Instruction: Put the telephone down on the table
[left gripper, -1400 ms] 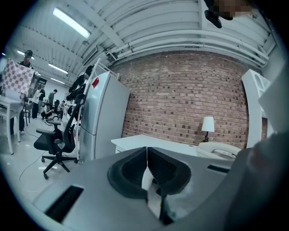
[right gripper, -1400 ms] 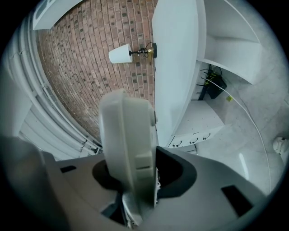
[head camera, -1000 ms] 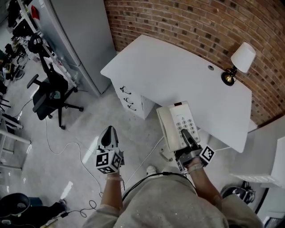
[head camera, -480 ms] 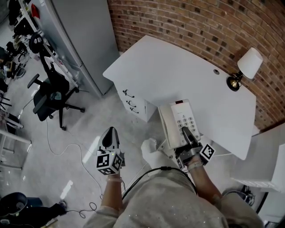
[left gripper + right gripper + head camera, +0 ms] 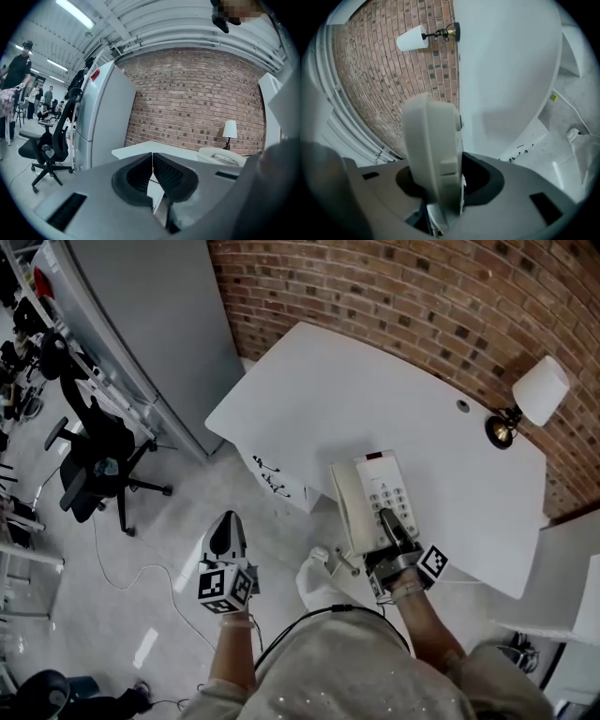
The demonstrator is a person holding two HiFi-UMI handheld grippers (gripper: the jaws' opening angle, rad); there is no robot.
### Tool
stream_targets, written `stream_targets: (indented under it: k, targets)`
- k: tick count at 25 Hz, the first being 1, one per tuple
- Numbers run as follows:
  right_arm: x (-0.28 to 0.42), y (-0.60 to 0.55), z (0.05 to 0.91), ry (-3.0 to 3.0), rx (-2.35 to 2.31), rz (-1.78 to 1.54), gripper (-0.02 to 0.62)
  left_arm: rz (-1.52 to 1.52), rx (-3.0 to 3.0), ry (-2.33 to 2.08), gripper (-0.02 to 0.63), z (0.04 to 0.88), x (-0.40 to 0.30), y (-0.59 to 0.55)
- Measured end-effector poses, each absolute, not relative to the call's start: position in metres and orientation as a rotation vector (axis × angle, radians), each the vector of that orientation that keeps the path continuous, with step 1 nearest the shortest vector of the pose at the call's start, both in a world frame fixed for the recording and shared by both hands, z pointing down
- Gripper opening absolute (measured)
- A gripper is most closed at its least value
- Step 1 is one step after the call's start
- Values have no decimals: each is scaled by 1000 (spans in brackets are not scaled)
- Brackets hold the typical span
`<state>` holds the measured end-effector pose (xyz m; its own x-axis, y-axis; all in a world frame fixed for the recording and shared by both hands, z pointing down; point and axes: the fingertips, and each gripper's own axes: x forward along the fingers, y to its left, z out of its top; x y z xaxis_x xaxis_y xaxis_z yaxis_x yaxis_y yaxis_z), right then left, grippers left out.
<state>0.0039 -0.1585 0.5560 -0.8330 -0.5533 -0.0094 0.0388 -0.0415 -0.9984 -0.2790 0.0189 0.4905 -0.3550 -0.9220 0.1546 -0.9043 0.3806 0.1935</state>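
The cream telephone point(image 5: 373, 495), keypad up with its handset along the left side, hangs over the near edge of the white table point(image 5: 375, 399). My right gripper point(image 5: 388, 521) is shut on its near end. In the right gripper view the telephone point(image 5: 433, 150) stands edge-on between the dark pads point(image 5: 480, 180) of the right gripper point(image 5: 440, 187). Whether it touches the table I cannot tell. My left gripper point(image 5: 226, 531) hangs over the floor to the left, shut and empty. The left gripper point(image 5: 152, 165) shows its pads pressed together.
A lamp point(image 5: 534, 395) is fixed on the brick wall behind the table. Drawers point(image 5: 274, 482) sit under the table's left end. A grey cabinet point(image 5: 150, 334) and an office chair point(image 5: 94, 460) stand left. Cables lie on the floor by a shoe point(image 5: 314, 579).
The right gripper has carried the telephone a little further toward the table. The person has stepped forward; a shoe has come into view. The left gripper stays low and shut.
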Motion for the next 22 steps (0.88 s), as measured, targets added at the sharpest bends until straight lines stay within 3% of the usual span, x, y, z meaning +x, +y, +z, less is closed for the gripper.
stream_targets:
  k: [22]
  targets:
    - [-55,-299,586,1714,-807,-1875,169,-25,1865,-2211,8,489,-368,-180]
